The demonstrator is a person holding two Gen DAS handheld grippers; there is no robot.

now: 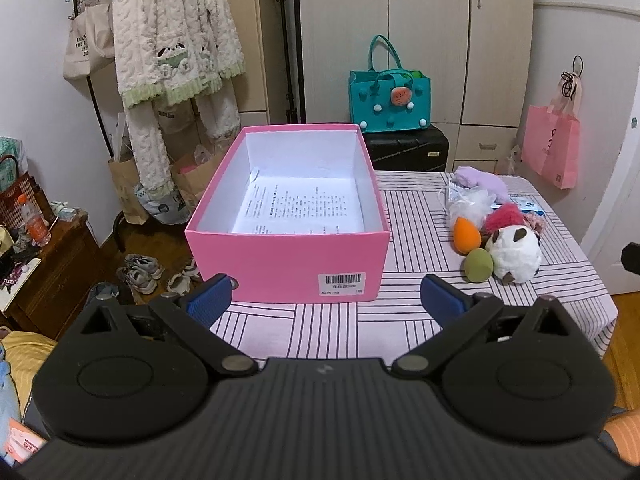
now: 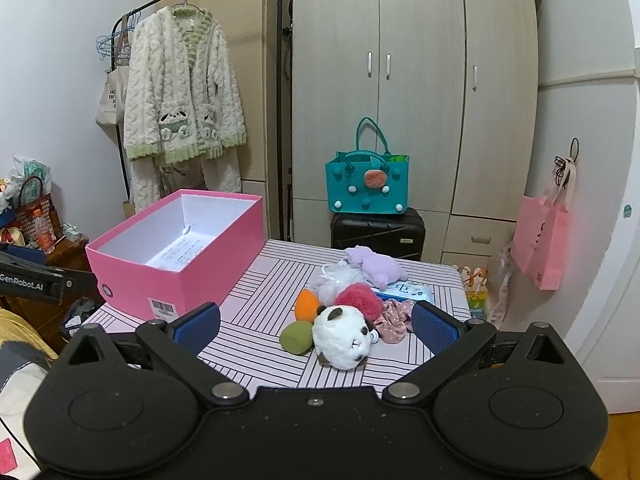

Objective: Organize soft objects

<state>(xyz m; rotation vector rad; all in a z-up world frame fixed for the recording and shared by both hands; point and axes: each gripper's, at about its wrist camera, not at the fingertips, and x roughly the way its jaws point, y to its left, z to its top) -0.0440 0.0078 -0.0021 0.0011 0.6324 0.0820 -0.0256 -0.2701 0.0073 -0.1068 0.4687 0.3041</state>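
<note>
Left gripper [image 1: 326, 300]: mine, released, fingers spread wide with nothing between the blue pads [image 1: 210, 300]; it hangs over the near table edge, aimed at the box front.
Right gripper [image 2: 316, 324]: mine too, released, pads [image 2: 436, 330] wide apart and bare; it points at the pile, with the panda showing in the gap between the fingers.
Box [image 1: 288, 256]: pink, lidless, white inside, on the left part of the table; a printed sheet [image 1: 300, 208] lies flat on its floor and a barcode label sits on the near wall.
Table [image 1: 404, 280]: covered with a pink cloth with black line blocks.
Pile: all soft things sit right of the box, well apart from it.
Panda [image 2: 346, 338]: white plush with brown ears, nearest to me in the pile, lying on its side.
Green egg [image 2: 297, 338]: sponge touching the panda's left side.
Orange egg [image 2: 306, 305]: sponge just behind the green one.
Red puff [image 2: 360, 298]: fuzzy ball behind the panda's head.
Scrunchie [image 2: 394, 318]: pink floral cloth just right of the panda.
White mesh [image 2: 334, 280]: loose ball behind the orange egg.
Purple plush [image 2: 376, 266]: at the far end of the pile.
Blue pack [image 2: 408, 290]: flat, partly under the pile; I cannot tell what it holds.
Beyond the table: teal bag [image 2: 368, 186] on a black suitcase [image 2: 378, 232].
</note>
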